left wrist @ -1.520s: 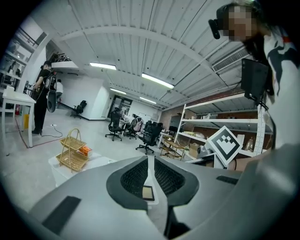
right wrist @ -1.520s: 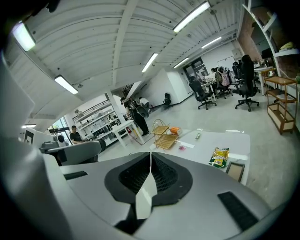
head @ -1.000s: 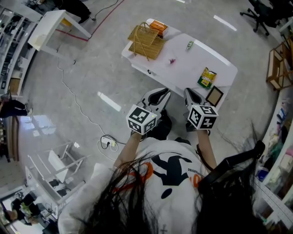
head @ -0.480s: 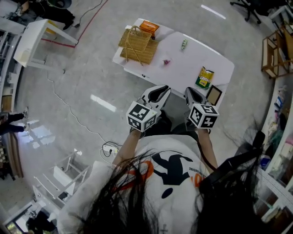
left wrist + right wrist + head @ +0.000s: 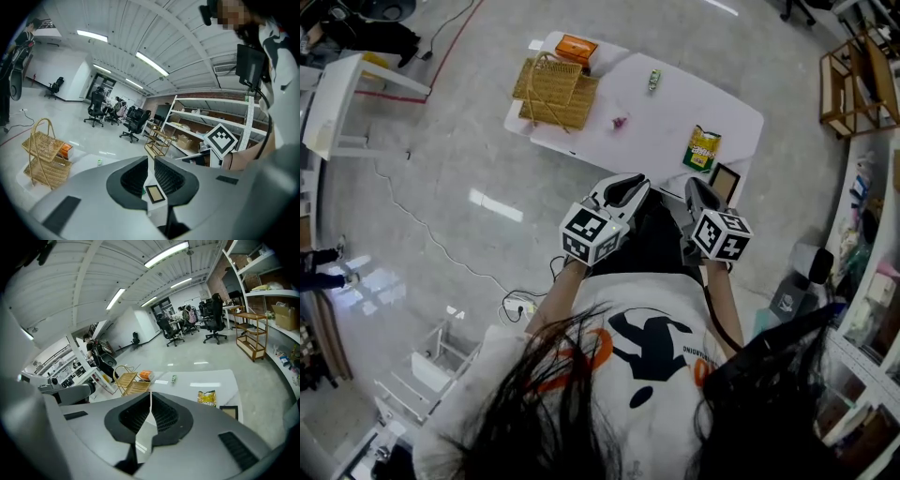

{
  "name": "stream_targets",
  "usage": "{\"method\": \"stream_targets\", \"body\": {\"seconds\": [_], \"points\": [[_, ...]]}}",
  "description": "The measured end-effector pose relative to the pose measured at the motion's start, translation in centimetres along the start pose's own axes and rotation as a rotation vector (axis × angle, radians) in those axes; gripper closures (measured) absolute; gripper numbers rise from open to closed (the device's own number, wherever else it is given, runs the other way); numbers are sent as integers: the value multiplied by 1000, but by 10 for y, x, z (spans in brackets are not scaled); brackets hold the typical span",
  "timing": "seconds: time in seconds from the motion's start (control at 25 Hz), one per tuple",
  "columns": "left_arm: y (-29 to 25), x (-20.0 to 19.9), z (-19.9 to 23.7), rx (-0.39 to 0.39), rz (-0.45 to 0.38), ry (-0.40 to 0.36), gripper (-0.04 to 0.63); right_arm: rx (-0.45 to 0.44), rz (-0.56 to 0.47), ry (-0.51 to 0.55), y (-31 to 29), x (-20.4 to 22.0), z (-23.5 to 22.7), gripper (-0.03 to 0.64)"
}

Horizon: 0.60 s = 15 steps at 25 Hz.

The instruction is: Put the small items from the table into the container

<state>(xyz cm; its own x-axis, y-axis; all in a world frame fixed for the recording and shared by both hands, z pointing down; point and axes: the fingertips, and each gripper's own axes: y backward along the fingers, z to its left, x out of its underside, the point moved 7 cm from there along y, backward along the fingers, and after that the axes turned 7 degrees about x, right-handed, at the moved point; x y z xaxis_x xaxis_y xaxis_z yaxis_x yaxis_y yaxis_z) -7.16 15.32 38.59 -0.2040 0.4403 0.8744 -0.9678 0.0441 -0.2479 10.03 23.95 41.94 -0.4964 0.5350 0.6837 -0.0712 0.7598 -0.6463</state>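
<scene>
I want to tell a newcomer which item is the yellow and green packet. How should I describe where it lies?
Find the white table, which has a wicker basket at one end. At the opposite end lies the yellow and green packet, beside a dark-rimmed frame. Its bright printed colours set it apart from that plain, dark-edged frame.

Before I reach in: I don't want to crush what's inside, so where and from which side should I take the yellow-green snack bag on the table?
Take the snack bag by its left long edge, probably, coming in low over the bare table on that side. It lies flat, so only an edge offers a pinch, and the dark frame sits by its near end.
</scene>
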Motion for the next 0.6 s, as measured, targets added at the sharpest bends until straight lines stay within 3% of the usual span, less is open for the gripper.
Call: {"method": "stream_targets", "body": {"seconds": [0.32,0.6], "points": [[-40,14,28,-17,51,-5,557,27,59,26,-50,9,-61,597],[-91,36,64,-2,132,-22,558,64,187,-46,-115,40,-130,592]]}}
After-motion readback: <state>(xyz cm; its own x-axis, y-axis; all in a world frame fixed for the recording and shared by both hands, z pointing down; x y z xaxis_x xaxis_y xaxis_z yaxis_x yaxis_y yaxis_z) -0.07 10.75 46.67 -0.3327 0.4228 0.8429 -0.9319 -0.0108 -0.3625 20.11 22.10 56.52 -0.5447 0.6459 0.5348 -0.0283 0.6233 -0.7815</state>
